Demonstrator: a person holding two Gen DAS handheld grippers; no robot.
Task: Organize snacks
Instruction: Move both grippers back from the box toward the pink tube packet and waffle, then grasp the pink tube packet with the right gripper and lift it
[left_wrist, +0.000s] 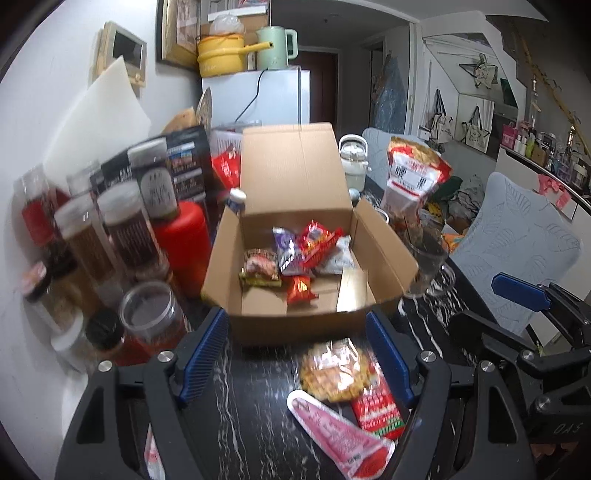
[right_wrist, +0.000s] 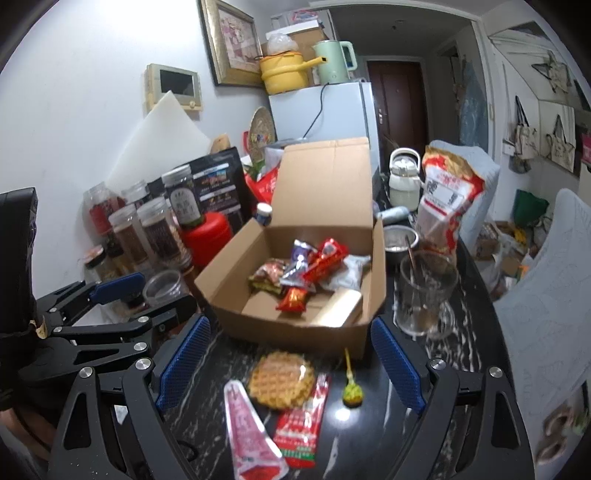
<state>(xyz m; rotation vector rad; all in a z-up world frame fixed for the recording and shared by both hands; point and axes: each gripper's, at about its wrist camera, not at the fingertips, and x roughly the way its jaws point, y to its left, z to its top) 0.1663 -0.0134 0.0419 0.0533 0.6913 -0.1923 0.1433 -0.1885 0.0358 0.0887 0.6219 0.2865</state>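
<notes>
Nearest us on the black marble-patterned tabletop (right_wrist: 373, 424) lie the snacks not yet put away: a pink wedge-shaped packet (right_wrist: 251, 432), a red-and-green sachet (right_wrist: 303, 432), a wrapped round waffle (right_wrist: 281, 380) and a small green lollipop (right_wrist: 351, 391) with its stick pointing toward the box. Our right gripper (right_wrist: 291, 369) hangs over them with its jaws standing wide apart and nothing between the pads; the waffle sits about midway between its blue fingers. Our left gripper (left_wrist: 295, 362) is likewise spread and empty, with the same waffle and sachet lying toward its right finger.

We judge the step in hand to be picking up one loose snack. We should choose one item per gripper so the two do not crowd the same spot, since they sit just beside each other. For the waffle, we want the pads to meet its rim squarely and close gently, as it probably crumbles. The flat packets lie flush on the table, so we should come in low and catch an edge.

Just beyond stands the open cardboard box (right_wrist: 332, 328), lid up, already holding several wrapped snacks (right_wrist: 310, 269). We must clear its near wall on the way in, and steer away from the glass cup (right_wrist: 424, 291) beside its right corner and the jars (right_wrist: 155, 229) to its left.
</notes>
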